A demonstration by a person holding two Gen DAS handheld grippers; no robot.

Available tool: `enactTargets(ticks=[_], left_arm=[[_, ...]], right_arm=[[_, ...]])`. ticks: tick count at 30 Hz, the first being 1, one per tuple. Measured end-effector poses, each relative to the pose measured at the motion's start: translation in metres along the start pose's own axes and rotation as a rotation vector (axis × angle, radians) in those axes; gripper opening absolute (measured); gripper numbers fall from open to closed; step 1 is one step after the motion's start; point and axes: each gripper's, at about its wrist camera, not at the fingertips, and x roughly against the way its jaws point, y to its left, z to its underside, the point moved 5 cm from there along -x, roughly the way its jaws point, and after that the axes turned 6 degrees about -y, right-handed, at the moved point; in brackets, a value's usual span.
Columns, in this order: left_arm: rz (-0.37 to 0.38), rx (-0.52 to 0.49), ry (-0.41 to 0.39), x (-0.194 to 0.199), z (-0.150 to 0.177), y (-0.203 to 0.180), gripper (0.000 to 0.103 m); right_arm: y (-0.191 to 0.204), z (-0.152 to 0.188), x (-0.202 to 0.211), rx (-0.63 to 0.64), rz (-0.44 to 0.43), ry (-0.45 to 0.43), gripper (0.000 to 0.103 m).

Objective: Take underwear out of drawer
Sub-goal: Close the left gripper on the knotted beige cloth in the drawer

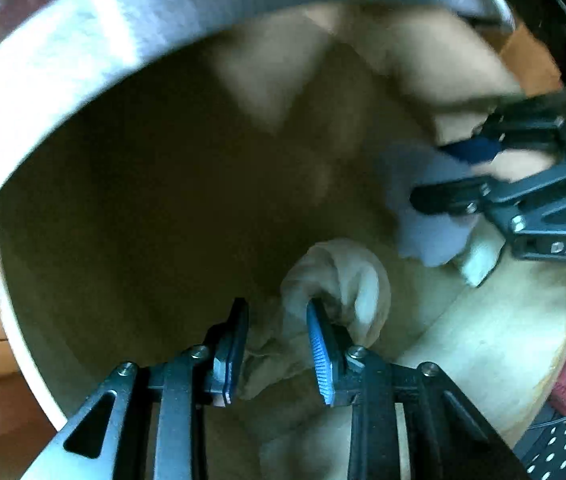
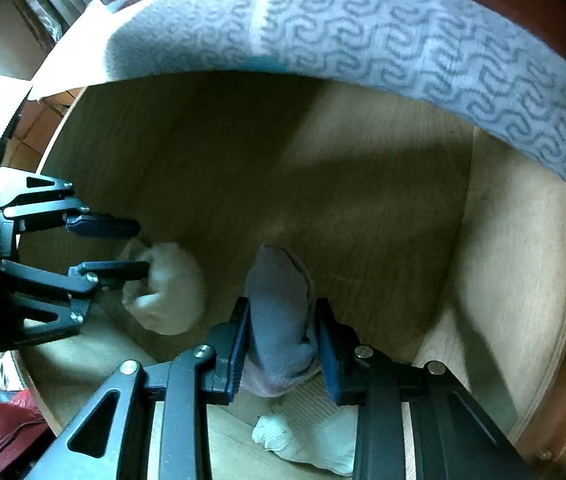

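Left gripper: we see it clenched on cream underwear, at 6 o'clock.
Right gripper: clamps grey underwear inside the drawer.
Lettering: "DAS" at 3 o'clock, left view.

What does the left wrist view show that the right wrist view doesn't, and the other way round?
Only the left wrist view: the left gripper close up, cream fabric bunched between its blue pads, plus black dotted cloth at lower right.

Only the right wrist view: the right gripper shut on the grey fabric bundle, a pale ribbed cloth under it, and the squiggle pattern on the grey-blue cloth over the rim.

Both: the wooden drawer floor, the cream fabric bundle, both grippers.
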Motion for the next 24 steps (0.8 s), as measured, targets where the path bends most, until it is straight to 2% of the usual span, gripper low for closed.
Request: enactTargets(ticks=[4, 7, 9, 11, 12, 14, 19, 22, 23, 24], left_arm=[[0.004, 0.002, -0.012, 0.001, 0.011, 0.0, 0.029], [0.04, -0.04, 0.021, -0.004, 0.013, -0.019, 0.031], [0.039, -0.1, 0.05, -0.01, 0.006, -0.037, 0.051], [0.035, -0.154, 0.073, -0.014, 0.004, -0.05, 0.065], [0.036, -0.176, 0.08, -0.015, 0.002, -0.056, 0.068], [0.042, -0.198, 0.105, -0.022, -0.005, -0.064, 0.069], [-0.003, -0.241, 0.2, -0.052, -0.011, -0.077, 0.069], [0.024, -0.219, 0.233, -0.062, -0.017, -0.079, 0.069], [0.031, -0.211, 0.233, -0.063, -0.018, -0.077, 0.063], [0.047, -0.205, 0.234, -0.065, -0.016, -0.068, 0.043]], right_arm=[[-0.001, 0.001, 0.005, -0.003, -0.012, -0.012, 0.032], [0.0, 0.002, 0.005, -0.002, -0.004, -0.004, 0.032], [-0.001, 0.001, 0.004, 0.0, 0.0, 0.0, 0.032], [-0.001, -0.001, 0.004, -0.001, 0.003, 0.001, 0.032], [0.0, -0.001, 0.003, -0.001, 0.004, 0.001, 0.032], [0.002, -0.002, 0.002, -0.001, 0.005, 0.004, 0.032], [0.007, -0.006, 0.001, 0.001, 0.004, 0.009, 0.032], [0.006, -0.005, 0.001, 0.0, -0.004, 0.01, 0.032], [0.006, -0.006, 0.002, -0.001, -0.007, 0.01, 0.032], [0.007, -0.006, 0.002, -0.001, -0.008, 0.011, 0.032]])
